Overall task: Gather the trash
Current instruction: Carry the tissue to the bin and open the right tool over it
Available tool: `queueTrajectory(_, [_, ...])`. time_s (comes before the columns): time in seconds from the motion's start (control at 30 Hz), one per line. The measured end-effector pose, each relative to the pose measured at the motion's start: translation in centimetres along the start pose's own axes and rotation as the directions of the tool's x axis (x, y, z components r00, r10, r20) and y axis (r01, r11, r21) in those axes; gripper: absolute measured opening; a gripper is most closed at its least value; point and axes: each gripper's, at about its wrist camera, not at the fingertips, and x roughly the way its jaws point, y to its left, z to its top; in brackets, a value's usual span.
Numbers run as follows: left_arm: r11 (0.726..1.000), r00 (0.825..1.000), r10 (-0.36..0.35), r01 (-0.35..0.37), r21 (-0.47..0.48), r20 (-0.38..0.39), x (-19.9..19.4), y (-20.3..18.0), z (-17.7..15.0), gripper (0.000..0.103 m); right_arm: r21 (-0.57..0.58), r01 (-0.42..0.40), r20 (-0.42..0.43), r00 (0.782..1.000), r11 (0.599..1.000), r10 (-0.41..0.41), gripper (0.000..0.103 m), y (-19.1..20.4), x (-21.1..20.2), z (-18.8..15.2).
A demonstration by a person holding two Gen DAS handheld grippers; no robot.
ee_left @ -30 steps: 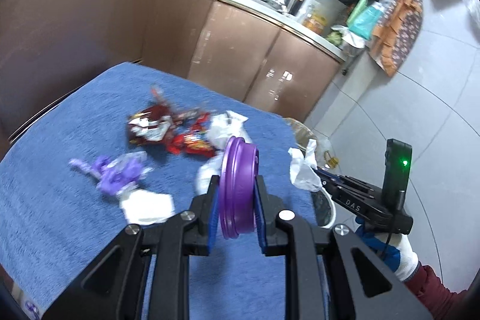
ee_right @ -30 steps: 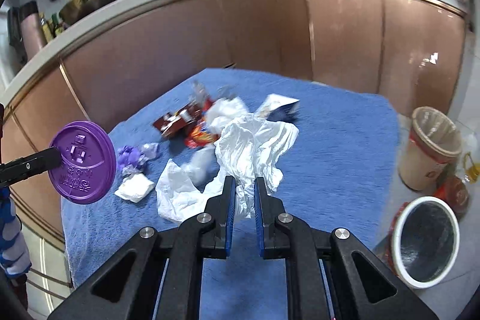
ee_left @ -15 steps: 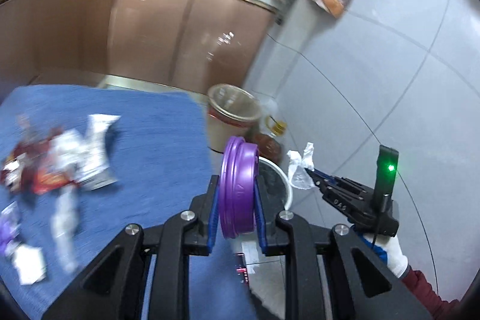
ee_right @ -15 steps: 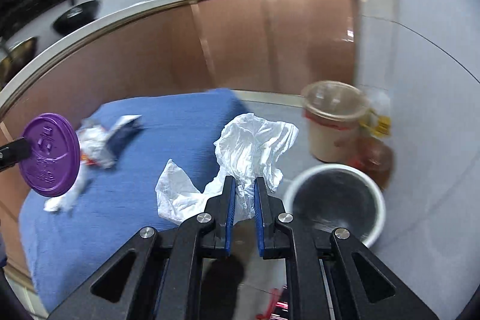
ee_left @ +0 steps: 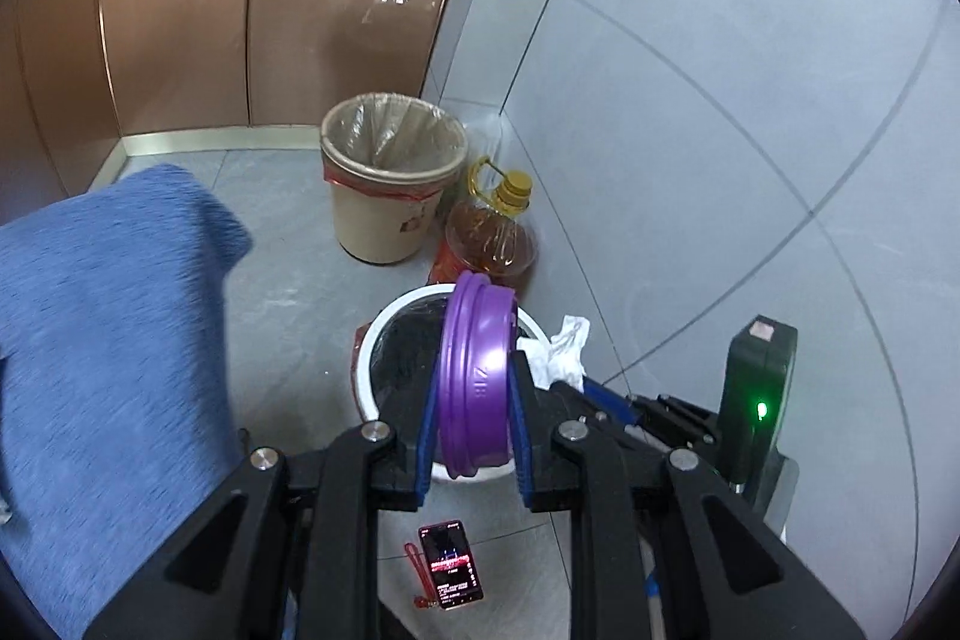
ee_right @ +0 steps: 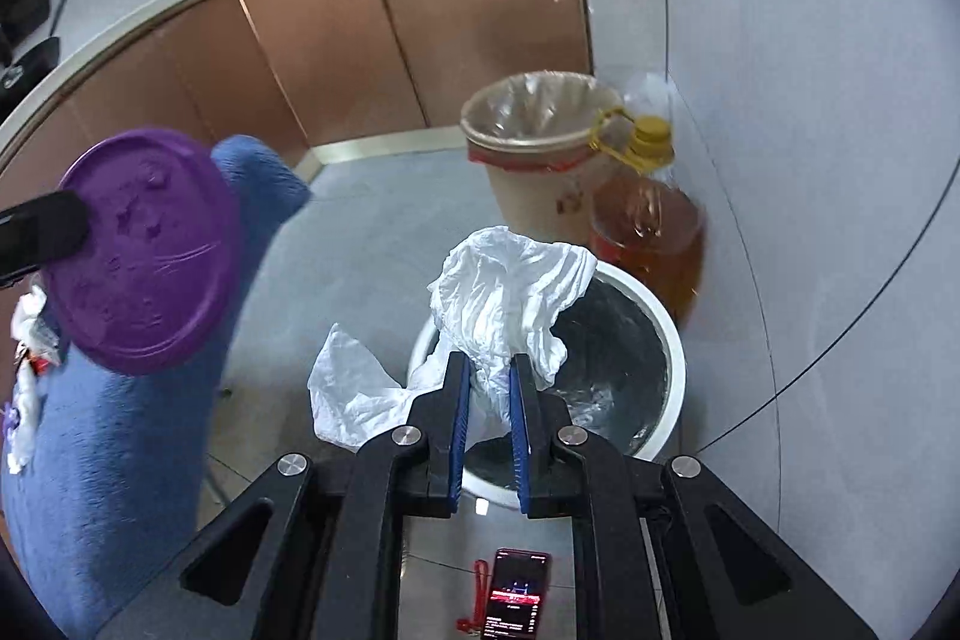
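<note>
I have the left gripper (ee_left: 473,403) clamped on the purple lid (ee_left: 477,376), held on edge between the blue pads, right over the white bin (ee_left: 384,328). My right gripper (ee_right: 487,403) is pinching the crumpled white bag (ee_right: 504,298); it bunches up above the fingertips and hangs over the near-left rim of the same bin (ee_right: 669,370). The bin's inside looks dark and shiny. A phone (ee_right: 516,601) lies on the floor below both tools. The blue cloth (ee_left: 102,340) sits to the left, with scraps (ee_right: 27,340) on it. Beyond the bin: an oil bottle (ee_right: 648,232), touching or just behind its rim, then a lined beige bin (ee_left: 390,184) by the cabinets (ee_left: 240,10).
</note>
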Motion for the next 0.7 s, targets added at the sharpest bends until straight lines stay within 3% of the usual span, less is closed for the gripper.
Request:
queueTrajectory(0.27, [0.999,0.998,0.013,-0.015,-0.039,-0.057,6.1,0.3,1.8,0.021,-0.004,0.035,-0.036,0.999,0.999,-0.035,0.017,-1.3,3.4,0.2])
queueTrajectory(0.4, [0.997,0.995,-0.019,0.012,-0.076,-0.095,8.6,0.9,2.2,0.021,0.006,0.057,-0.045,0.997,0.998,-0.057,0.021,-1.8,4.6,0.3])
queueTrajectory(0.47, [0.996,0.995,-0.030,0.021,-0.088,-0.100,8.8,1.1,2.1,0.021,0.012,0.065,-0.044,0.997,0.998,-0.064,0.026,-2.1,4.8,0.4])
queueTrajectory(0.53, [0.995,0.995,-0.040,0.031,-0.090,-0.095,8.5,1.2,1.8,0.023,0.013,0.068,-0.037,0.997,0.998,-0.067,0.039,-2.2,4.9,0.4])
queueTrajectory(0.7, [0.997,0.998,-0.019,0.015,-0.074,-0.062,5.9,1.4,1.0,0.024,0.016,0.069,-0.028,0.997,0.997,-0.068,0.042,-2.1,4.3,0.4])
